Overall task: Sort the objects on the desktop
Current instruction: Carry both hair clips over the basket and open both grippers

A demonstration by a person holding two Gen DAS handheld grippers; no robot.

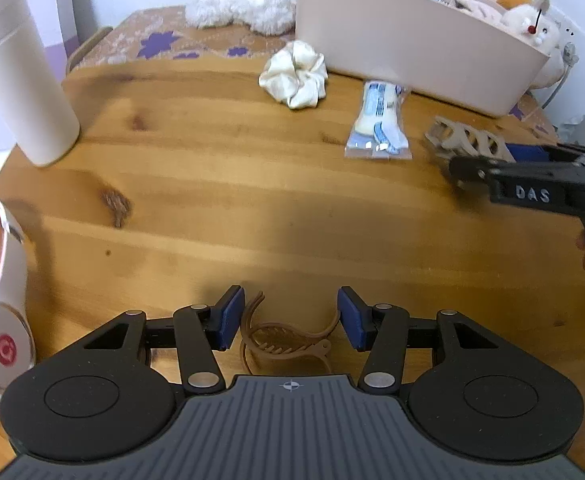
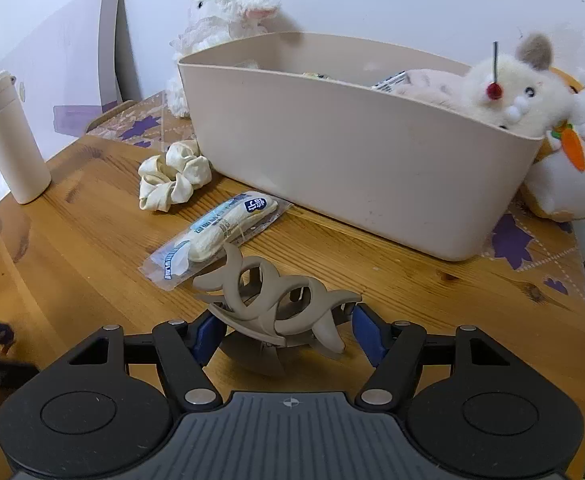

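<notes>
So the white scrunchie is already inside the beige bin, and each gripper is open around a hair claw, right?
Not quite: the white scrunchie lies on the table beside the beige bin, as the right wrist view shows. The rest holds.

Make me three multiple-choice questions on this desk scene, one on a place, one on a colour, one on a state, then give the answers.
1. Where is the scrunchie?
A. in the bin
B. on the table beside the bin
C. in a gripper

2. What colour is the clip at the left gripper?
A. brown
B. white
C. blue

3. How is the right gripper?
A. shut on the snack pack
B. out of view
C. open around the beige clip

Answers: B, it lies on the wood by the bin wall; A, its arms are brown; C, pads stand apart beside the beige clip.
</notes>
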